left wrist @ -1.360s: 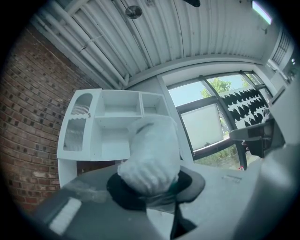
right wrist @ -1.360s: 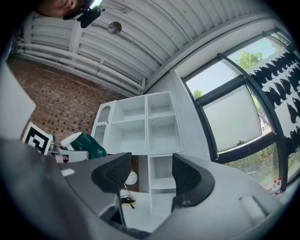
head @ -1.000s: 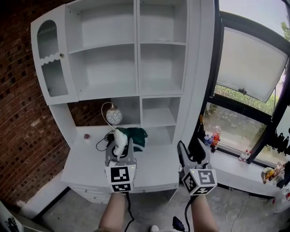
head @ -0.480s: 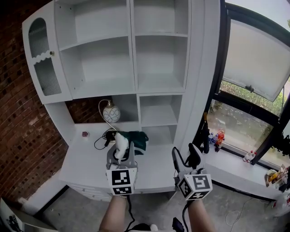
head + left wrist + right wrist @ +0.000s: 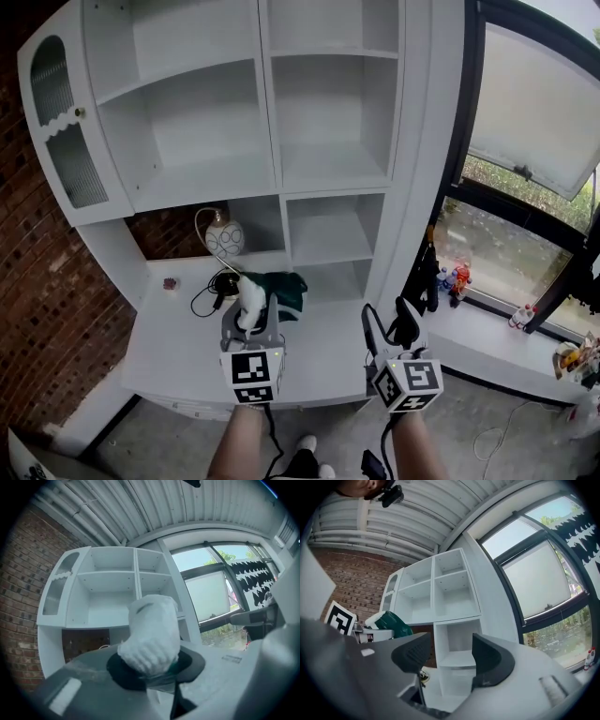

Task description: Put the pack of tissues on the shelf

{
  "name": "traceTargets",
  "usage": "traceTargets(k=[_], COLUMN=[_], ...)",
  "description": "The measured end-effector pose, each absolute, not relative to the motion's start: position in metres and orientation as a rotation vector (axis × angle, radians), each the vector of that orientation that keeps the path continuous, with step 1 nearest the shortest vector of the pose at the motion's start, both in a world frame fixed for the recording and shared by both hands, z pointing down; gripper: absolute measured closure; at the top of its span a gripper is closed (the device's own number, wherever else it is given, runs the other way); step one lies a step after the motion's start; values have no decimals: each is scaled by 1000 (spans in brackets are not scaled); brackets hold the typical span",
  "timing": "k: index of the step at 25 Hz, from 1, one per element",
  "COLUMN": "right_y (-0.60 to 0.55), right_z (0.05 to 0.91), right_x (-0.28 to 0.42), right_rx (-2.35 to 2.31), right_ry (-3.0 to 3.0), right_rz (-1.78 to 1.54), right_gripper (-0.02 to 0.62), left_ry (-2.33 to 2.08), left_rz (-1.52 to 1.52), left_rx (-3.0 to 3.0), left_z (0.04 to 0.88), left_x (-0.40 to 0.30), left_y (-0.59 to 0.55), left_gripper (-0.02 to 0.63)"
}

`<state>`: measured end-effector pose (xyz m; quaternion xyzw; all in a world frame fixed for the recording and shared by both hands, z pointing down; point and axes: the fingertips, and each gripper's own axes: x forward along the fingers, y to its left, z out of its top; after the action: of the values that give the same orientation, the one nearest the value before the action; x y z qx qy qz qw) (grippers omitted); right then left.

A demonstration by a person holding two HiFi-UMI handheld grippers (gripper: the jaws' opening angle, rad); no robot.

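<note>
Head view: left hand-held gripper (image 5: 251, 321) is clamped on the pack of tissues (image 5: 249, 298), which is white w/ a green part. The pack is held in the air in front of the shelf unit (image 5: 328, 178), over the white bench (image 5: 178, 352) as this view shows it. It's not on any shelf board yet & is well apart from every compartment. Right hand-held gripper (image 5: 389, 319) hangs beside the left one at about the same height, jaws apart, nothing in them. At the back of the bench are a round lamp (image 5: 225, 239) and a black cable (image 5: 217, 281). A window (image 5: 525, 122) is off to the right.

Left gripper view: both pads press on the lower end of the pack (image 5: 152, 634), where the wrap bunches up. The white end sticks out fwd and covers part of the shelf unit behind it.

Right gripper view: jaws stand wide. Btwn them only the lower right compartments show, far behind. The pack (image 5: 389, 623) shows at the left, next to the left gripper's marker cube (image 5: 340, 617).

Step, as judged: carry/approach, w/ placing not begun. The next move probably calls for raising the left hand to a compartment's height and reaching in past the front edge. Then rest the pack on the board before the jaws part, and pull straight back. The right hand isn't needed and should just keep clear.
</note>
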<state>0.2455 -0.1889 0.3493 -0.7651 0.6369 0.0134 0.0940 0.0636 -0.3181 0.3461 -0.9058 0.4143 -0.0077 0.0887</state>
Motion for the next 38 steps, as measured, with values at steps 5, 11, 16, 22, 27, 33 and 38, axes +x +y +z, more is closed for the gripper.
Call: traceTargets(k=[5,11,16,22,27,33,38], right_y=[-222,-253,-268,-275,-284,-294,-305], right_z=[333,306,295,308,327,348,362], right_x=[262,276,277,280,288,298,297], right_rx=[-2299,-2320,-2318,-2323,-2313,-2254,-2148], right_ry=[1835,1773,1751,1767,1818,1910,2010], right_rz=[95,177,214,168,103,1,-91], right_gripper=[331,331,324,324,324,322,305], left_ry=[1164,1075,1011,1013,1031,1070,1052], left_rz=[32,101,115,113,99,118,199], left_rx=[-2710,-2741,-2786,-2858,-2909,-2988,-3126], left_z=[330,312,318,338,355,374,383], left_x=[87,114,128,137,150,169,184], left_y=[-358,-393,-407,-417,-417,-411,-400], left_gripper=[500,501,502,500,500,500,500])
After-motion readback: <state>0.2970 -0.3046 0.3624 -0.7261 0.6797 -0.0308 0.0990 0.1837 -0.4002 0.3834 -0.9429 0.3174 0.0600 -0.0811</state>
